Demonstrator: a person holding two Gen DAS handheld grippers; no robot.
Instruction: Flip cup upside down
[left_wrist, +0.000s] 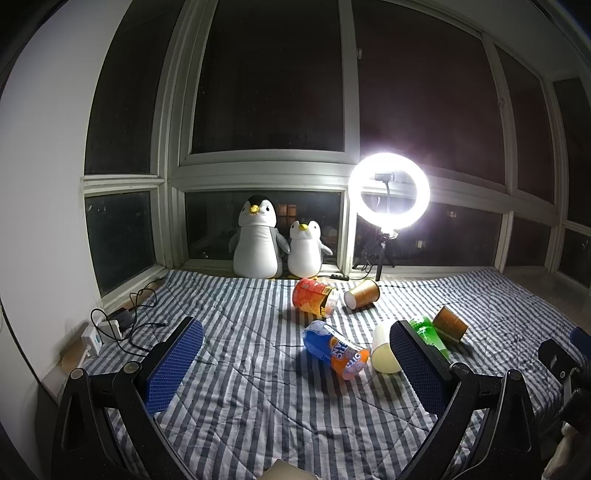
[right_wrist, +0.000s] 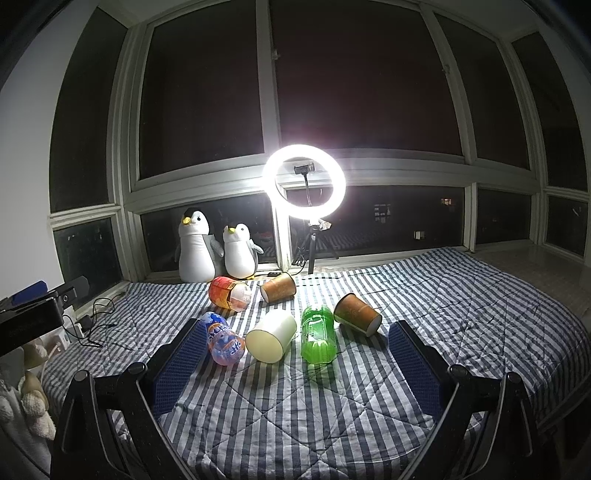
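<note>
Several cups lie on their sides on the striped blanket (right_wrist: 295, 413). A cream cup (right_wrist: 271, 335) lies in the middle, also in the left wrist view (left_wrist: 384, 349) beside my left gripper's right finger. Two brown paper cups lie further back: one near the window (right_wrist: 277, 287) (left_wrist: 362, 294), one to the right (right_wrist: 357, 314) (left_wrist: 450, 325). My left gripper (left_wrist: 295, 354) is open and empty above the blanket. My right gripper (right_wrist: 295, 354) is open and empty, short of the cream cup.
A blue-orange bottle (right_wrist: 224, 338), a green bottle (right_wrist: 317, 332) and an orange bottle (right_wrist: 229, 293) lie among the cups. Two plush penguins (right_wrist: 214, 251) and a bright ring light (right_wrist: 304, 186) stand at the window. Cables and a power strip (left_wrist: 110, 328) lie at the left.
</note>
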